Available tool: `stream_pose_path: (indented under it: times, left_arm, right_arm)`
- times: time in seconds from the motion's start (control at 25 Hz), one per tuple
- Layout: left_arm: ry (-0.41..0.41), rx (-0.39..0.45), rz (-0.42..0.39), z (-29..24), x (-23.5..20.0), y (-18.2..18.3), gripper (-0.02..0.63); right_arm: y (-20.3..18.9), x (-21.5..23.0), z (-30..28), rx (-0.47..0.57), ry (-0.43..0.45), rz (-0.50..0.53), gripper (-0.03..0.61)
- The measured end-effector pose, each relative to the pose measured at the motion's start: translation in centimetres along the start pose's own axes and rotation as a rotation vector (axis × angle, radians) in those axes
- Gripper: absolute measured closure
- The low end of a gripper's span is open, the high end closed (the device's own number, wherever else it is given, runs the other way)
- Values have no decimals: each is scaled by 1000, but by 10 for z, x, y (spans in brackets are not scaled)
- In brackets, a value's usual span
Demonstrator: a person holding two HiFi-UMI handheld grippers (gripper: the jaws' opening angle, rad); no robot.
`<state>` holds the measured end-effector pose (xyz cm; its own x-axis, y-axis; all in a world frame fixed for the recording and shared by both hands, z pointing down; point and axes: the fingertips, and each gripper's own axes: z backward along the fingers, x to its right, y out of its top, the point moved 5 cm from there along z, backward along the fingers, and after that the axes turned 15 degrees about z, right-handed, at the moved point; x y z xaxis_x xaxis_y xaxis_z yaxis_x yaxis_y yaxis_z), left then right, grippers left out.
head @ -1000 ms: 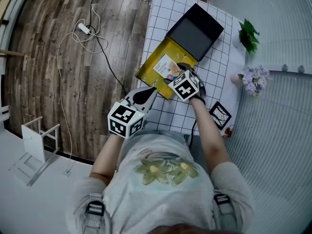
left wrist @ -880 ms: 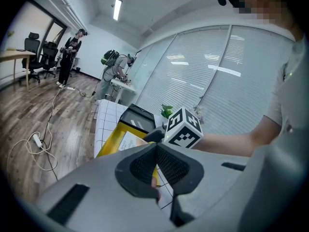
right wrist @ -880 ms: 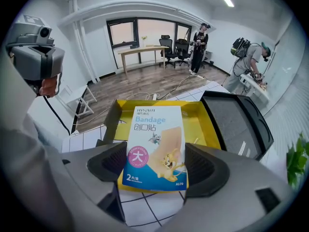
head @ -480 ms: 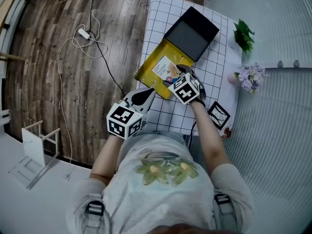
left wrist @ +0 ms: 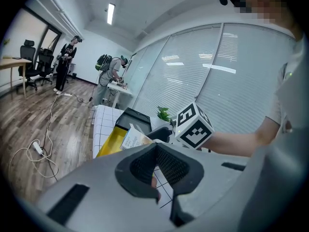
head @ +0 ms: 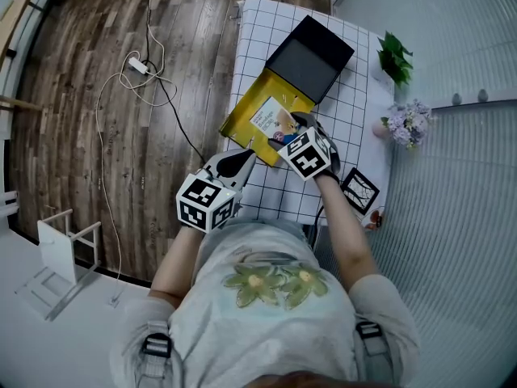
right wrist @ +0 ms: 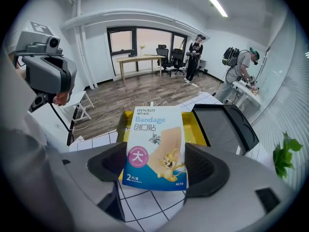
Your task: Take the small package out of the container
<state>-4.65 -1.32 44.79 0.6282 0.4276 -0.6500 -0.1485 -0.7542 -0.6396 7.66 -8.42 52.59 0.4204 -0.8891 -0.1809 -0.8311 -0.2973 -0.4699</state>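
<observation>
While right hand-held gripper clamps package over container near edge, left hand-held gripper closed

bandage package | "HYNAUT" | "Bandage" | "创口贴" | "大" | "A170"

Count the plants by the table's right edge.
2: a green leafy plant near the black box, and a purple flower bunch nearer the person. None appears hidden.

The grid-patterned bench carries a yellow box, a black lid touching it, a plant, flowers and a frame.
</observation>
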Motion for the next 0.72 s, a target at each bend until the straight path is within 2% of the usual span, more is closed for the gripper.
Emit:
stream_pose_path:
  times: [0.72]
  left_arm:
    - [-10,8,-47,8,17,-1,607]
  right_arm:
    - [14,-10,55,89,-80,1,212]
